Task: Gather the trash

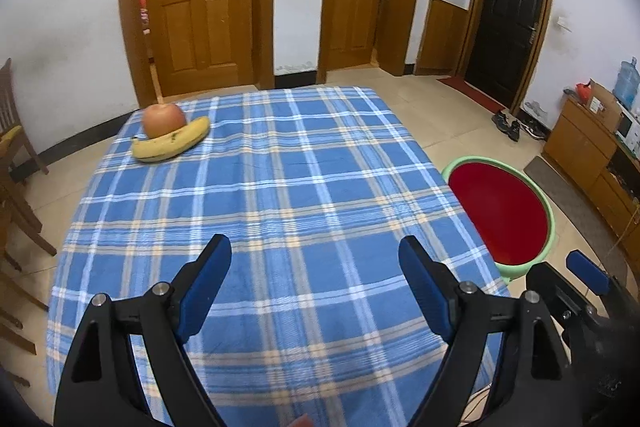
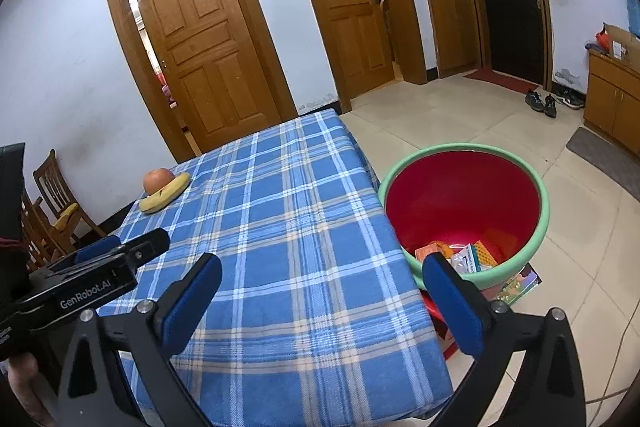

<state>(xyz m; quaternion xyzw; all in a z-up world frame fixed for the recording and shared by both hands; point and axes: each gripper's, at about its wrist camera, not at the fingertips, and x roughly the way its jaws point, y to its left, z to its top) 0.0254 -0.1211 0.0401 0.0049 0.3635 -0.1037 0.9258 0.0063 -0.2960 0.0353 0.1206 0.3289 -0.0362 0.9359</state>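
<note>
Trash (image 2: 460, 255) lies in the red bin (image 2: 540, 203) beside the desk (image 1: 280, 187) — both grippers, left (image 1: 316, 255) and right (image 2: 324, 275), hang with fingers spread, holding nothing. Only an apple (image 1: 164, 119) and banana (image 1: 172, 145) remain — grabbing those as trash would be a mistake

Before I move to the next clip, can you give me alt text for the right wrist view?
The right claw stands open and empty over the near edge of a blue plaid tablecloth, beside a red bin with a green rim that holds boxes and wrappers. An apple and a banana lie touching at the table's far left, and the left claw shows at the left edge.
</note>
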